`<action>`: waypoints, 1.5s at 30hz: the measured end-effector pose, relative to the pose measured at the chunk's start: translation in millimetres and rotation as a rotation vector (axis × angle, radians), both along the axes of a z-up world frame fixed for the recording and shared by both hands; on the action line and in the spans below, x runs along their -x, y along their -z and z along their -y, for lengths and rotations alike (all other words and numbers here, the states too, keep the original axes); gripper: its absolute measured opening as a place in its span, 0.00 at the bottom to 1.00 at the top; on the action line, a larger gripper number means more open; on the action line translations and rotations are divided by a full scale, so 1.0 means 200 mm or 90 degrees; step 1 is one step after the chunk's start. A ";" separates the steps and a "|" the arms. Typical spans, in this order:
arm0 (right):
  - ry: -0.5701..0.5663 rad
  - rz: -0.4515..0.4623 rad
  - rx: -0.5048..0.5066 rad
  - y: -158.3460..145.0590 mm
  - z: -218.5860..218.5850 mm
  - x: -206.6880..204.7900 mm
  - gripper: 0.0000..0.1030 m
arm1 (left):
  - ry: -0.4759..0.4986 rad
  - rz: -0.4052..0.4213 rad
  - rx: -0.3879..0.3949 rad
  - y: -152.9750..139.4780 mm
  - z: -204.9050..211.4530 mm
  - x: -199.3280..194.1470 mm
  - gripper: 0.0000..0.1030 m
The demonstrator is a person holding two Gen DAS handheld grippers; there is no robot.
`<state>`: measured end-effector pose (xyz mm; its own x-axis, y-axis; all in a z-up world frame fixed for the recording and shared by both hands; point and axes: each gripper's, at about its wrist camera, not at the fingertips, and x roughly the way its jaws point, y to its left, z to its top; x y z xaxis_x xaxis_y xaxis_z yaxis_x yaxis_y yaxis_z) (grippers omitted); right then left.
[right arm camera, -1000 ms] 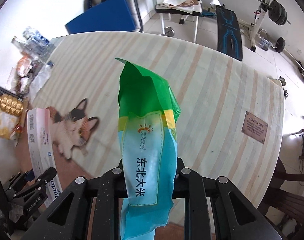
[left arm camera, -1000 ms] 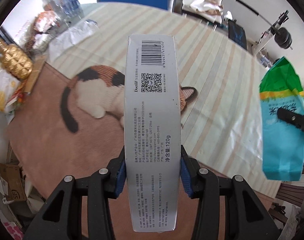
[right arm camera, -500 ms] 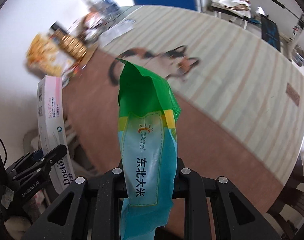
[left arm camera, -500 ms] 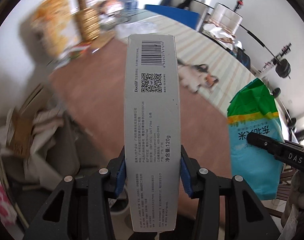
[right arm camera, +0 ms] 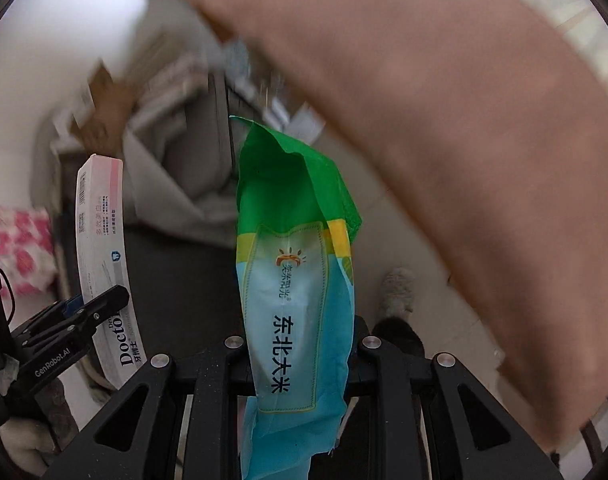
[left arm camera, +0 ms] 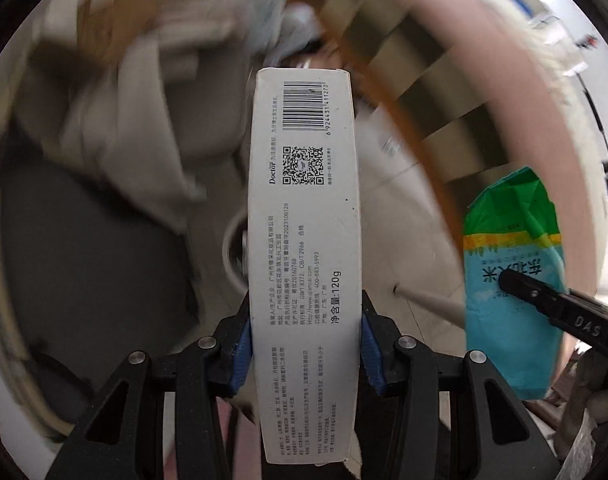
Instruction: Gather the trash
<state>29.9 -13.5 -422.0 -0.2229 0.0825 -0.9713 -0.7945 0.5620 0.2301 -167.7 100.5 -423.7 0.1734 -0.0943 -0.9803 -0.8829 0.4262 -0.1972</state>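
My left gripper (left arm camera: 304, 344) is shut on a long grey-white toothpaste box (left arm camera: 304, 216) with a barcode, held upright off the table. My right gripper (right arm camera: 300, 356) is shut on a green and blue rice bag (right arm camera: 296, 264) that hangs limp between its fingers. The bag also shows at the right in the left wrist view (left arm camera: 511, 272). The box and left gripper show at the left in the right wrist view (right arm camera: 100, 264). Both grippers point down past the table edge toward the blurred floor.
The brown table edge (right arm camera: 443, 120) curves overhead on the right. Below lie blurred cardboard (right arm camera: 104, 116), pale crumpled bags (left arm camera: 124, 92) and a dark grey area (left arm camera: 84, 280). A pink patterned item (right arm camera: 20, 248) is at the left. Motion blur hides detail.
Both grippers have swung off the tabletop and down to the left, with the box and the bag still held. The view went from the cat mat to the floor beside the table.
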 end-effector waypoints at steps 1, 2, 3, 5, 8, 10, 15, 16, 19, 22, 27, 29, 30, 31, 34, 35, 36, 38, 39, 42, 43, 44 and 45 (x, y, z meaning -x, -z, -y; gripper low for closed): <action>-0.005 -0.008 0.012 0.10 -0.02 0.03 0.23 | -0.013 0.003 0.023 0.12 -0.01 0.03 0.41; -0.015 -0.014 0.021 0.21 -0.04 0.06 0.23 | -0.025 0.005 0.048 0.24 -0.03 0.05 0.41; -0.025 -0.015 0.033 0.34 -0.05 0.10 0.23 | -0.045 0.002 0.074 0.39 -0.05 0.08 0.41; -0.039 -0.032 0.056 0.64 -0.10 0.15 0.23 | -0.068 0.011 0.114 0.64 -0.08 0.10 0.41; -0.050 -0.057 0.077 1.01 -0.16 0.16 0.23 | -0.119 0.027 0.180 1.07 -0.14 0.13 0.42; -0.063 -0.071 0.088 1.29 -0.21 0.18 0.23 | -0.147 0.042 0.218 1.32 -0.18 0.14 0.43; -0.097 -0.103 0.125 1.83 -0.28 0.23 0.25 | -0.178 0.044 0.223 1.70 -0.25 0.17 0.83; -0.110 -0.108 0.135 1.92 -0.29 0.25 0.28 | -0.180 0.040 0.222 1.75 -0.24 0.18 0.85; -0.135 -0.108 0.147 2.05 -0.34 0.26 0.59 | -0.182 0.009 0.202 1.80 -0.24 0.21 0.91; -0.152 -0.088 0.128 2.02 -0.34 0.26 0.87 | -0.186 -0.024 0.164 1.76 -0.20 0.28 0.97; -0.172 -0.016 0.121 1.88 -0.33 0.24 0.96 | -0.197 -0.084 0.067 1.62 -0.15 0.33 0.97; -0.188 0.025 0.120 1.81 -0.33 0.25 0.98 | -0.194 -0.102 0.042 1.56 -0.13 0.33 0.97; -0.197 0.042 0.120 1.76 -0.33 0.26 0.98 | -0.194 -0.104 0.035 1.52 -0.12 0.33 0.97; -0.205 0.058 0.122 1.72 -0.32 0.26 0.98 | -0.193 -0.105 0.029 1.49 -0.11 0.33 0.97; -0.210 0.078 0.124 1.60 -0.31 0.27 0.98 | -0.186 -0.111 0.008 1.36 -0.06 0.31 0.97; -0.210 0.079 0.123 1.56 -0.31 0.27 0.98 | -0.185 -0.113 0.004 1.31 -0.05 0.30 0.97; -0.209 0.082 0.121 1.49 -0.30 0.27 0.98 | -0.186 -0.112 0.000 1.27 -0.04 0.30 0.97; -0.210 0.088 0.117 1.38 -0.28 0.28 0.98 | -0.186 -0.111 -0.009 1.16 -0.03 0.29 0.97; -0.209 0.090 0.113 1.31 -0.26 0.30 0.98 | -0.185 -0.112 -0.012 1.08 -0.01 0.30 0.97; -0.205 0.093 0.095 1.03 -0.24 0.31 0.98 | -0.183 -0.105 -0.020 0.89 0.03 0.30 0.97; -0.205 0.094 0.090 0.95 -0.23 0.31 0.98 | -0.181 -0.105 -0.023 0.79 0.05 0.30 0.97; -0.206 0.095 0.084 0.86 -0.22 0.32 0.98 | -0.180 -0.102 -0.026 0.72 0.07 0.31 0.97; -0.207 0.098 0.073 0.73 -0.21 0.32 0.98 | -0.178 -0.097 -0.029 0.62 0.09 0.32 0.97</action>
<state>-33.9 28.9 -568.0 -0.0705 -0.0803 -0.9943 -0.9559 0.2903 0.0444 -230.9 82.2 -547.4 0.0381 -0.0196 -0.9991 -0.9850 0.1674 -0.0409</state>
